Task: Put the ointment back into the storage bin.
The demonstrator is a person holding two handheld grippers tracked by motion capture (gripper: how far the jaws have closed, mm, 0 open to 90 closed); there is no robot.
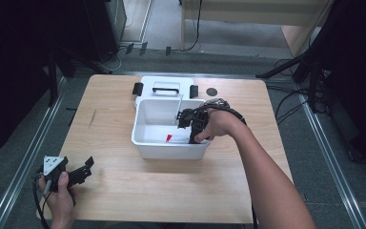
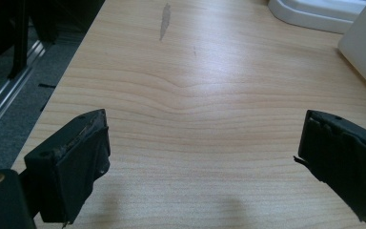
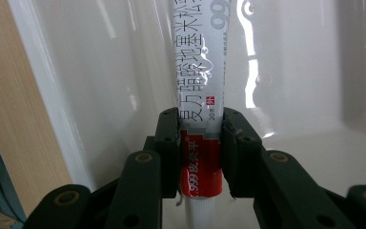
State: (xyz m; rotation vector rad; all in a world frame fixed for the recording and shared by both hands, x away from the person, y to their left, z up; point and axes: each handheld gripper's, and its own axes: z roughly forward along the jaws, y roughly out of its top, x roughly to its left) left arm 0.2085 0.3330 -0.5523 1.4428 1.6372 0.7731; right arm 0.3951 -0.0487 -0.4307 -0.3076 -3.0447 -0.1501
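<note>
Well to the left of the white bin [image 1: 143, 136], near the surface's [image 1: 124, 191] front corner, the left hand-held gripper [image 1: 86, 168] hovers, jaws spread apart. Inside the bin, the right hand-held gripper [image 3: 200, 138] pinches a red-and-white tube [image 3: 201, 86] between its 2 jaws.

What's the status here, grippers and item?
Right gripper shut on red-and-white ointment tube, inside white plastic bin. Left gripper open, idle over wooden table. Nothing in the way.
</note>
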